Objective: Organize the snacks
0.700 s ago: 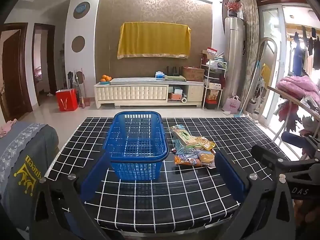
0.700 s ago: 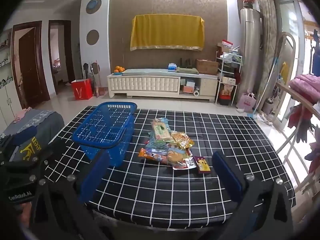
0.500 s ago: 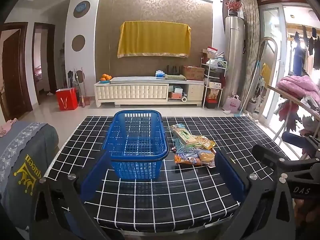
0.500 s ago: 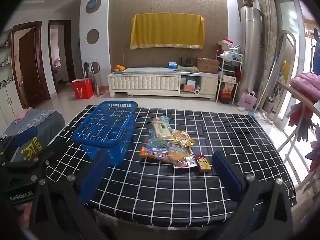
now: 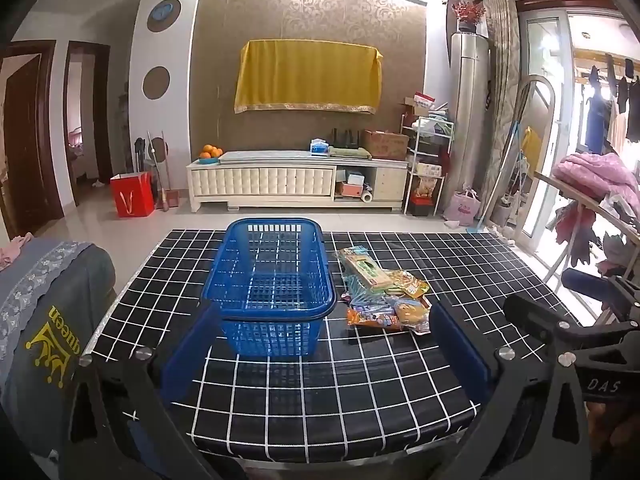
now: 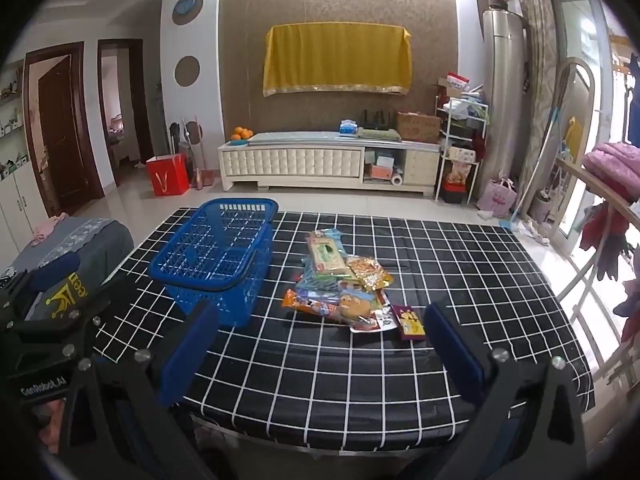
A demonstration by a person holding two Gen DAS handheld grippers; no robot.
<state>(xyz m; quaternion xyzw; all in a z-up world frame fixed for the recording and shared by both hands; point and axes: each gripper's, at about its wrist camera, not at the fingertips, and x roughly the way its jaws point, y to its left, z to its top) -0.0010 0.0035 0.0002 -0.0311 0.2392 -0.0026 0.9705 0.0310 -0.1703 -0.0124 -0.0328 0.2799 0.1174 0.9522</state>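
Left gripper (image 5: 326, 350) wide, empty; basket (image 5: 272, 280) just ahead between fingers. Right gripper (image 6: 320, 352) wide, empty; snacks (image 6: 344, 284) ahead between fingers.

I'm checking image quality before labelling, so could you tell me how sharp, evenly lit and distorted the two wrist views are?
Left wrist view: sharp, strong fisheye bending with dark corners, balcony door blown out, soft ceiling-light sheen on the tablecloth in front of the basket. Right wrist view: equally sharp and bent, snack packets readable, glare at the right edge.

"queen" on the grey chair cover (image 5: 48, 344); "DAS" on the right gripper (image 5: 600, 386)
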